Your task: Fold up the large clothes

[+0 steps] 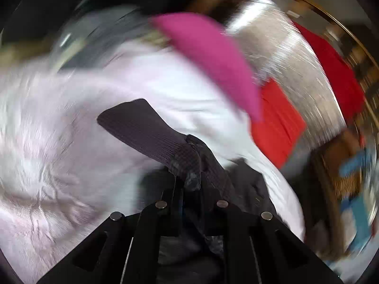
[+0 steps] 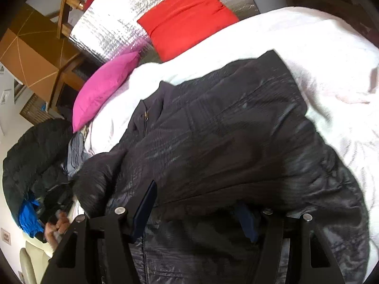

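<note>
left tool (image 1: 189, 158) pinching jacket cuff (image 1: 142, 127) | right tool (image 2: 196, 215) wide over jacket (image 2: 225, 130) | risk: cuff slips, fold beside pink pillow (image 2: 104, 87) skews

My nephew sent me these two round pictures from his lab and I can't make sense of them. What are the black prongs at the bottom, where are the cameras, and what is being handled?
There is no robot here: a person holds a two-finger claw in each hand, and each claw carries a wide-angle camera looking along its fingers. The black prongs are those fingers.

The left-hand view is blurred. The left claw is shut on a ribbed cuff of dark fabric.

In the right-hand view, the right claw stands wide with the dark padded jacket between its fingers; whether it pinches the fabric is unclear.

The jacket lies on a white bedcover, with a pink cushion and a red cushion beyond.
</note>
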Available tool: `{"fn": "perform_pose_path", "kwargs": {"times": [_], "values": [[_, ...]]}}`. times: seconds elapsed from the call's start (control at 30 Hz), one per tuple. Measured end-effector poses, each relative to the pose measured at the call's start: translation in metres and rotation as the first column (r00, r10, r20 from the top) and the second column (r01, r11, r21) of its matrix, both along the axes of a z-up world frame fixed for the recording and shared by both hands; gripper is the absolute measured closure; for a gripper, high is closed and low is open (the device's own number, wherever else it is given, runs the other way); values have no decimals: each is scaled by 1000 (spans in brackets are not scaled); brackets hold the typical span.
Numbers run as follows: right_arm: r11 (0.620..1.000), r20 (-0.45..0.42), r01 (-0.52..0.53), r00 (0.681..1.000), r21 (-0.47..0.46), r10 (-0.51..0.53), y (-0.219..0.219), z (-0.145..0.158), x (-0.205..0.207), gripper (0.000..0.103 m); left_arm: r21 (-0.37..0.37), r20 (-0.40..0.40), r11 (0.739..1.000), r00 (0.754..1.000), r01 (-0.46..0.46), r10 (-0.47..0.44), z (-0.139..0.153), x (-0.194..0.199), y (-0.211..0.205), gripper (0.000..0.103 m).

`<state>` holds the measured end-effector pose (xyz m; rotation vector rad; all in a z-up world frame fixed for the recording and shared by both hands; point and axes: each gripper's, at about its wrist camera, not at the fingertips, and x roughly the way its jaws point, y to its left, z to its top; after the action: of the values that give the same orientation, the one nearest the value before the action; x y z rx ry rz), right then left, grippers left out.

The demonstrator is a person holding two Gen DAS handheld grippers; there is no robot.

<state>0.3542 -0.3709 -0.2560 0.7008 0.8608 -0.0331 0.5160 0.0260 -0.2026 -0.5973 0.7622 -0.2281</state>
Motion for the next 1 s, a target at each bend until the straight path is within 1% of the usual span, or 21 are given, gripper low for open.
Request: {"fn": "perform_pose_path", "kwargs": {"times": [0.1, 0.17, 0.2, 0.23, 0.27, 0.3, 0.33, 0.37, 0.4, 0.43, 0.47, 0.53, 0.57, 0.6, 0.63, 0.67, 0.73, 0.8, 0.9, 0.93, 1.0], "values": [[1000, 24, 24, 999, 10, -25, -9, 6, -8, 35, 81, 95, 987, 984, 142, -149, 37, -21, -56, 92], [999, 38, 42, 998, 33, -43, -17, 10, -15, 35, 159, 125, 951, 950, 267, -288, 49, -43, -109, 92], [998, 44, 49, 998, 43, -51, -21, 11, -18, 35, 210, 121, 917, 922, 339, -368, 51, -55, -141, 91], [997, 50, 55, 997, 51, -58, -24, 12, -20, 35, 257, 106, 879, 892, 402, -439, 50, -67, -170, 86], [996, 59, 60, 996, 65, -64, -28, 13, -23, 35, 292, 89, 844, 865, 451, -493, 47, -77, -192, 69], [994, 73, 60, 995, 91, -67, -31, 14, -26, 35, 345, 59, 786, 824, 513, -564, 43, -87, -215, 57], [991, 86, 58, 994, 121, -69, -36, 14, -28, 35, 399, 41, 747, 803, 532, -594, 40, -94, -228, 41], [983, 105, 57, 992, 172, -76, -42, 14, -31, 35, 438, 42, 734, 804, 518, -593, 39, -103, -229, 35], [970, 120, 60, 989, 235, -90, -49, 12, -35, 35, 466, 47, 730, 810, 500, -585, 40, -105, -228, 33], [956, 129, 64, 986, 287, -104, -56, 9, -37, 35, 478, 50, 729, 814, 489, -579, 42, -105, -221, 32], [934, 138, 66, 983, 351, -121, -63, 6, -40, 35, 470, 52, 738, 819, 484, -571, 44, -101, -213, 31], [916, 139, 73, 981, 395, -138, -69, 4, -42, 33, 427, 66, 785, 850, 449, -522, 51, -96, -190, 27], [913, 148, 68, 979, 403, -139, -70, 5, -42, 33, 403, 70, 815, 874, 416, -481, 53, -93, -175, 23], [908, 165, 52, 977, 416, -131, -71, 6, -42, 33, 385, 69, 843, 899, 375, -432, 54, -89, -158, 23], [900, 179, 31, 977, 436, -120, -72, 9, -41, 33, 379, 63, 865, 923, 330, -380, 52, -82, -143, 23], [895, 186, 18, 976, 446, -112, -72, 13, -41, 33, 384, 58, 875, 939, 293, -340, 48, -78, -128, 23], [904, 210, 25, 970, 427, -126, -76, 25, -43, 33, 420, 26, 884, 972, 203, -235, 39, -66, -102, 23], [924, 209, 75, 964, 375, -163, -84, 33, -47, 33, 435, -15, 890, 989, 138, -146, 29, -56, -72, 23], [939, 161, 183, 958, 293, -237, -98, 27, -43, 33, 429, -67, 899, 995, 91, -69, 11, -47, -41, 23], [941, 130, 213, 958, 263, -254, -103, 21, -37, 33, 435, -82, 897, 995, 82, -52, 4, -45, -37, 23], [946, 64, 239, 964, 221, -258, -106, 8, -23, 34, 476, -112, 877, 994, 68, -16, -10, -38, -34, 23]]}}
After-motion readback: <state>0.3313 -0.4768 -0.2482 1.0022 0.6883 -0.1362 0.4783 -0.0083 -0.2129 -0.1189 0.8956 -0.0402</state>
